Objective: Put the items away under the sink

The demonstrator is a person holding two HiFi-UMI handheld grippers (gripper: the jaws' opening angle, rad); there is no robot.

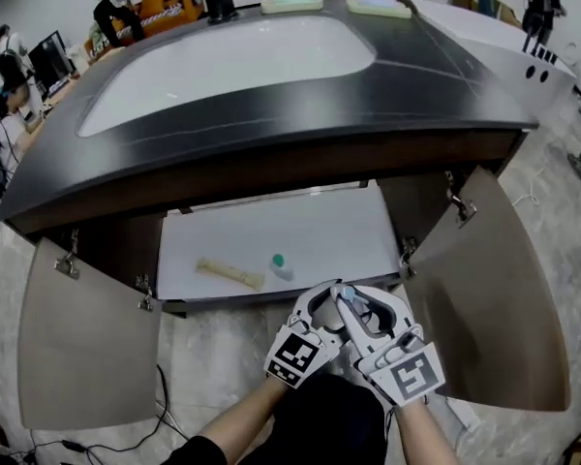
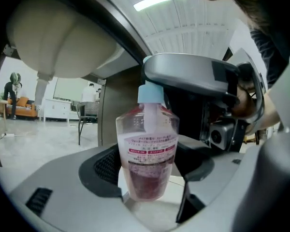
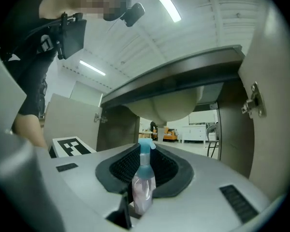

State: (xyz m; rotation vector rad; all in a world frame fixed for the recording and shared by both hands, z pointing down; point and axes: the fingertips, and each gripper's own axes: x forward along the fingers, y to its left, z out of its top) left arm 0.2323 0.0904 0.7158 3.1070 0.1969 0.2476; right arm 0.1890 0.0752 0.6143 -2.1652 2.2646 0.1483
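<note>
Clear bottle (image 2: 146,129), pale-blue cap (image 2: 150,93), dark-red liquid (image 2: 146,181), red-and-white label (image 2: 147,149); black desk (image 1: 445,76); white cabinet shelf (image 1: 300,231); beige doors (image 1: 87,342).

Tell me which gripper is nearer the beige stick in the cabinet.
Left. The left gripper sits just right of the stick; the right gripper is farther right, beyond it.

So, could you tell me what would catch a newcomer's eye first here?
Probably the blue-capped bottle of pink liquid, gripped by the left gripper and right gripper together before the open cabinet under the sink. Inside are a beige stick and a small green-capped bottle.
</note>
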